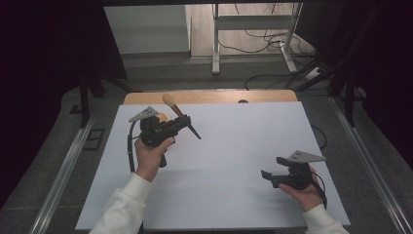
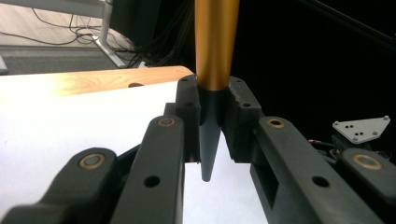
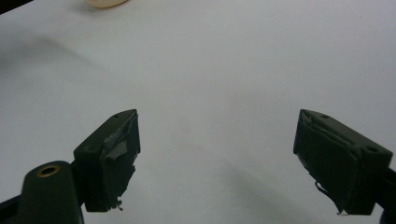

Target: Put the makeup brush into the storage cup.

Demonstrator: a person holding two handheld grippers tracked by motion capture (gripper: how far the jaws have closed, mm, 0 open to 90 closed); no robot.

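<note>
The left tongs point(image 1: 181, 124) clench a brush point(image 1: 181, 116) whose long axis runs from upper left to lower right of the high view. The right tongs point(image 1: 272, 168) gape empty at lower right, well apart.

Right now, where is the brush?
In the high view the brush is at the table's far left, clamped in the left gripper, bristle head raised toward the wooden edge, pointed handle tip toward the centre.

Gold-and-dark-grey brush point(image 2: 215, 56), white table point(image 1: 234, 161)
</note>
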